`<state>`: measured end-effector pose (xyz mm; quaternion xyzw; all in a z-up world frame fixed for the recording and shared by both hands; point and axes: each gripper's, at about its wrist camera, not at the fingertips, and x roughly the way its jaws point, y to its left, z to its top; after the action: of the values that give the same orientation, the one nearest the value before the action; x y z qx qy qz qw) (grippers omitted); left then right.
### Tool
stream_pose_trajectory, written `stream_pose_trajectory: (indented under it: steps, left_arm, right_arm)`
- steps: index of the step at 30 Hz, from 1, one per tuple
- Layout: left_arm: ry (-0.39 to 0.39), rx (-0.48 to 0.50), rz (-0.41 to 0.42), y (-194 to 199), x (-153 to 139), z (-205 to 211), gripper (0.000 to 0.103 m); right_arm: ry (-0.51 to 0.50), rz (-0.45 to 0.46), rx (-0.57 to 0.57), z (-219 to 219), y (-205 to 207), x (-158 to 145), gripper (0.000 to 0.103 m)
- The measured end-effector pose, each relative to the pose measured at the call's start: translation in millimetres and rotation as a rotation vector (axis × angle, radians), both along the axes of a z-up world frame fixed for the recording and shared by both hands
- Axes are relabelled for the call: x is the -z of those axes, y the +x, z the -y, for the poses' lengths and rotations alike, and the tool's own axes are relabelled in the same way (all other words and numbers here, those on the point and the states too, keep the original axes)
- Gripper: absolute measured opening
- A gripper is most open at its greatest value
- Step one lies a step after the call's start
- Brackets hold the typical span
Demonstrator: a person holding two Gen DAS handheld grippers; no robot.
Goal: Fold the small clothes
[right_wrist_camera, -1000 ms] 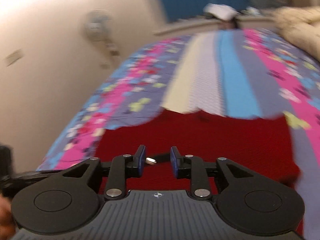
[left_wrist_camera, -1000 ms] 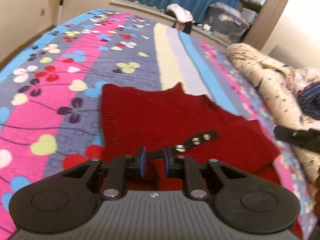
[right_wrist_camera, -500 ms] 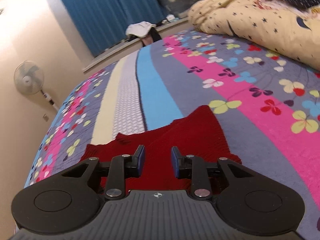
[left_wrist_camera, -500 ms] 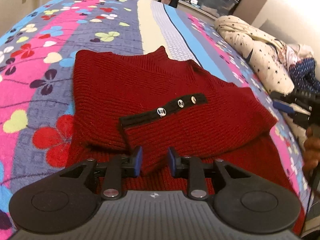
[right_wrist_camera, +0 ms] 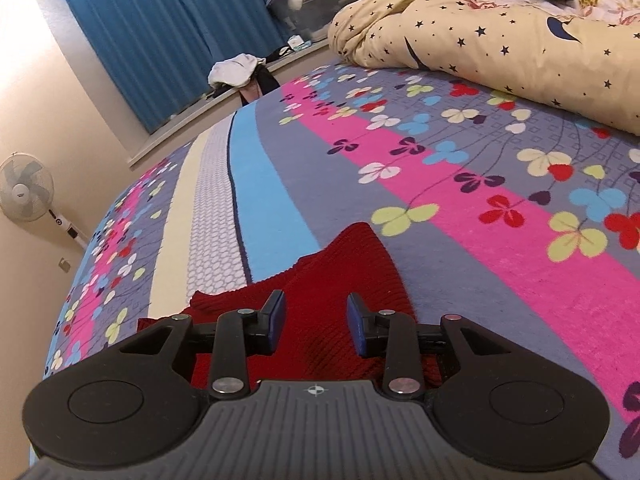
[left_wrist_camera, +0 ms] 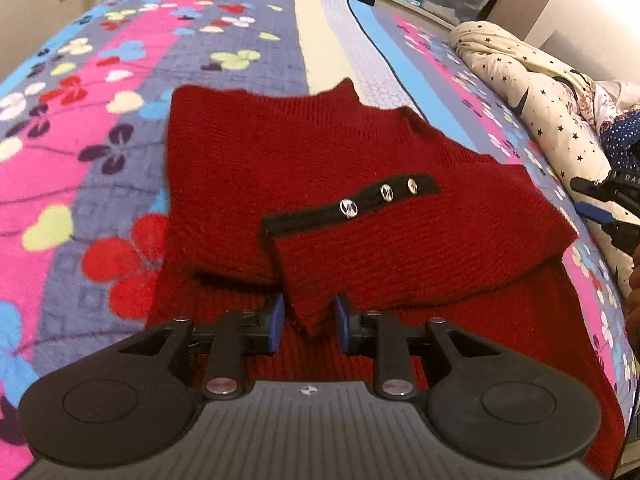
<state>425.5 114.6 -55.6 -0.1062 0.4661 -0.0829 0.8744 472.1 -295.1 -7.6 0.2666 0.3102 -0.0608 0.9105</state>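
Left gripper (left_wrist_camera: 309, 322): nearest in the left wrist view, black with blue pads; its jaws stand apart with a gap on either side of the sleeve end that lies between them, so nothing is pinched.
Right gripper (right_wrist_camera: 316, 322): nearest in the right wrist view; its jaws are opening, spread over the knit, and neither pad presses on it. In the left wrist view only a dark sliver of it shows at the right edge.
Dark red knitted sweater (left_wrist_camera: 320, 184): lies flat on the bed just beyond both grippers, both sleeves folded in across the body. Its near hem is hidden under the left gripper's body.
Black cuff band with three silver buttons (left_wrist_camera: 352, 206): runs slantwise across the folded right sleeve, near the middle of the sweater.
Sweater corner (right_wrist_camera: 352, 256): a red point reaching away from the right gripper; the rest of the garment is cut off below it.
Striped fleece bedspread with clover flowers (right_wrist_camera: 420, 200): pink, grey, blue and cream bands under the sweater, running to the far edge.
Cream star-print quilt (right_wrist_camera: 500, 32): bunched at the far right of the bed, cut off by the frame.
Blue curtain (right_wrist_camera: 168, 32): far wall, left of centre.
White standing fan (right_wrist_camera: 26, 190): far left, against the wall.
Clear storage box (right_wrist_camera: 316, 4): far, beside the curtain; contents too blurred to tell.
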Motion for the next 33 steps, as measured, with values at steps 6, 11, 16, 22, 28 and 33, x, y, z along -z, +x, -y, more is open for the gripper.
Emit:
stream_pose_trajectory:
  steps: [6,11,16,22,28,33]
  left_arm:
    - [0.002,0.002,0.01,-0.1,-0.4,1.6,0.038]
    - [0.068,0.043,0.074,-3.9,-7.8,9.4,0.015]
    - [0.138,-0.012,0.348,-15.5,-55.5,-1.8,0.001]
    - [0.12,-0.177,0.271,-2.9,-45.3,-35.7,0.003]
    - [0.043,-0.24,0.206,0.4,-36.9,-44.9,0.025]
    - [-0.013,-0.228,0.118,4.6,-22.2,-48.4,0.036]
  right_arm:
    - [0.0,0.001,0.006,1.7,-0.2,-1.2,0.035]
    - [0.002,0.004,0.028,7.8,-0.6,-2.2,0.035]
    - [0.009,0.002,0.047,13.5,-1.4,-2.0,0.036]
    - [0.023,-0.035,0.063,17.0,-0.1,2.8,0.037]
    - [0.103,-0.195,0.057,19.6,7.8,28.9,0.04]
    - [0.08,-0.259,0.104,21.7,10.2,41.8,0.041]
